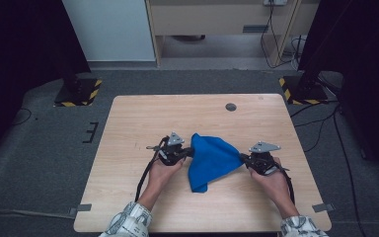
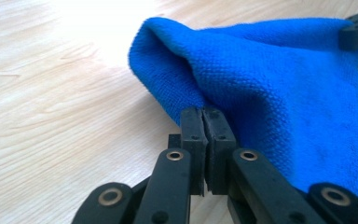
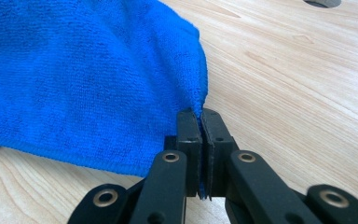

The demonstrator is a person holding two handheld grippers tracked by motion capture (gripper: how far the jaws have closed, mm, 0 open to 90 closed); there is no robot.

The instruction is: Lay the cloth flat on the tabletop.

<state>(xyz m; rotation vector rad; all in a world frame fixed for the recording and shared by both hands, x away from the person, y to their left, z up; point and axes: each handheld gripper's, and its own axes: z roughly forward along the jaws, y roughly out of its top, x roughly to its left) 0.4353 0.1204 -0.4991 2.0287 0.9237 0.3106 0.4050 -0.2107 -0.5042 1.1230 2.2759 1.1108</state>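
Note:
A blue cloth [image 1: 209,160] hangs between my two grippers over the middle of the wooden table [image 1: 143,118]. My left gripper [image 1: 190,151] is shut on the cloth's left edge; in the left gripper view the jaws [image 2: 204,114] pinch the blue cloth [image 2: 279,79] tight. My right gripper [image 1: 243,158] is shut on the cloth's right corner, and the right gripper view shows the pads [image 3: 200,116] closed on the cloth [image 3: 88,79] edge. The cloth's lower end droops onto the table toward the person. The right gripper's jaw tips [image 2: 356,32] appear at the far corner in the left gripper view.
A round grommet hole [image 1: 231,106] sits near the table's far edge. Two stand bases with yellow-black tape [image 1: 76,91] [image 1: 301,89] rest on the grey carpet beyond the table's far corners. Cables [image 1: 321,123] run along the floor at the right.

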